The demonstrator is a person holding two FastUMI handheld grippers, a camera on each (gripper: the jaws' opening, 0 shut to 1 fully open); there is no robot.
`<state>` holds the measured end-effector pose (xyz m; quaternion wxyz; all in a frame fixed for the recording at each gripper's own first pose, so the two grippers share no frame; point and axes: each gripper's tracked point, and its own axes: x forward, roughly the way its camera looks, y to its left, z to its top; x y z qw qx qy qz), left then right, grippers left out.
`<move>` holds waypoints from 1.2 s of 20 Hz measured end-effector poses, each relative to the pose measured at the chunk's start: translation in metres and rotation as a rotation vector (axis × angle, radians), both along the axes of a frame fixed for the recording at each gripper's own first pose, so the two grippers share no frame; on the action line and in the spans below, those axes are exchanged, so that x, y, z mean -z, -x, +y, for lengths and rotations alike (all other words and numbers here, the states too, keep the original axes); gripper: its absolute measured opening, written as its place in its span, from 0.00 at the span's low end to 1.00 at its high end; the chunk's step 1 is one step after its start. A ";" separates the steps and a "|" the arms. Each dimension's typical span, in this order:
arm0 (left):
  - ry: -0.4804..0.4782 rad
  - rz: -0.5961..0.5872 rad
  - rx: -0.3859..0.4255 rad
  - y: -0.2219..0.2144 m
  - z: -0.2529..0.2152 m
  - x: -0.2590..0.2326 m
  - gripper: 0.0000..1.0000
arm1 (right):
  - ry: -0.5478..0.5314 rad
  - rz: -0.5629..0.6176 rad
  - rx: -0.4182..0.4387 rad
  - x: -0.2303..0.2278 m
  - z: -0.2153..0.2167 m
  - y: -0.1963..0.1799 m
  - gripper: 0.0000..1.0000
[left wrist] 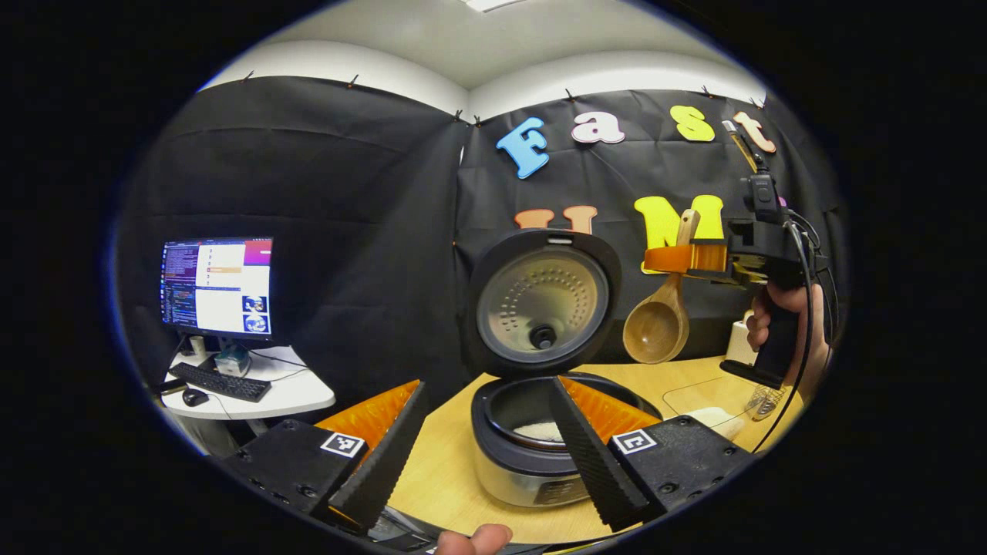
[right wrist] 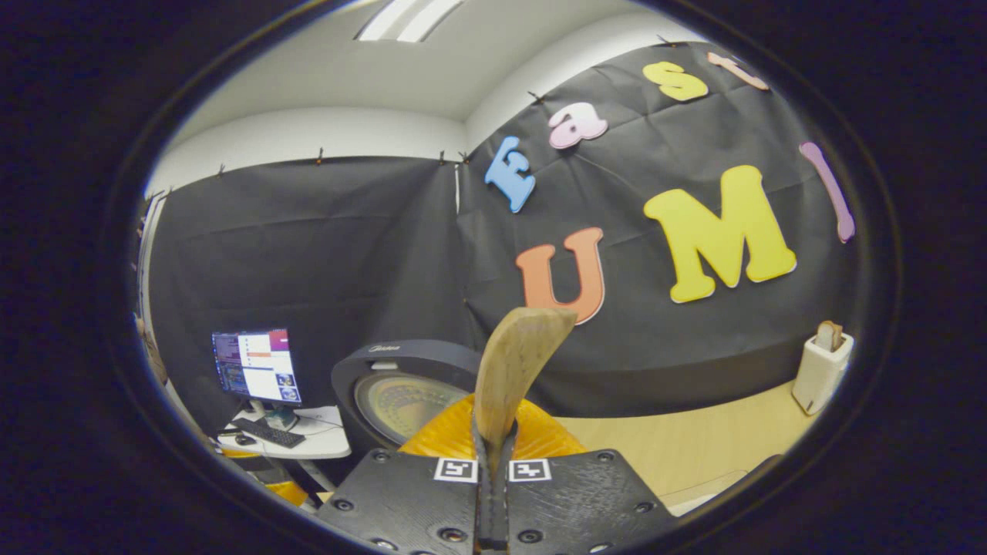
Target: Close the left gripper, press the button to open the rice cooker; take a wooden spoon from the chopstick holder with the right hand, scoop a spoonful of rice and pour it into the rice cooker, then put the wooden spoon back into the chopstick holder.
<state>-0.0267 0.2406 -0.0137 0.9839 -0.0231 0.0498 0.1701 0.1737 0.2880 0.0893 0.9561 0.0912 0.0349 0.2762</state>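
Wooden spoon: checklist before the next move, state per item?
1. Right gripper shut on wooden spoon handle: ok.
2. Spoon bowl emptied: ok, no rice visible in it in the left gripper view.
3. Rice cooker lid open: ok, upright.
4. Rice in the pot: ok, white grains visible.
5. Chopstick holder upright on the table: ok.
6. Free slot in holder: cannot tell.
7. Left gripper open, clear of spoon: ok.
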 end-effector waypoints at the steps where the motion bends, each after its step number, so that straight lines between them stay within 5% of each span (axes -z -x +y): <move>1: 0.010 0.002 0.017 -0.003 -0.008 0.001 1.00 | -0.011 -0.006 0.023 -0.006 -0.018 -0.001 0.00; 12: -0.027 0.007 0.076 -0.025 -0.052 0.001 1.00 | -0.026 -0.047 0.481 0.002 -0.308 0.002 0.00; 17: -0.052 0.005 0.102 -0.029 -0.066 -0.002 1.00 | -0.039 0.002 0.587 0.031 -0.369 -0.003 0.00; 24: -0.045 0.008 0.131 -0.028 -0.072 -0.001 1.00 | -0.014 0.102 0.661 0.095 -0.401 -0.023 0.00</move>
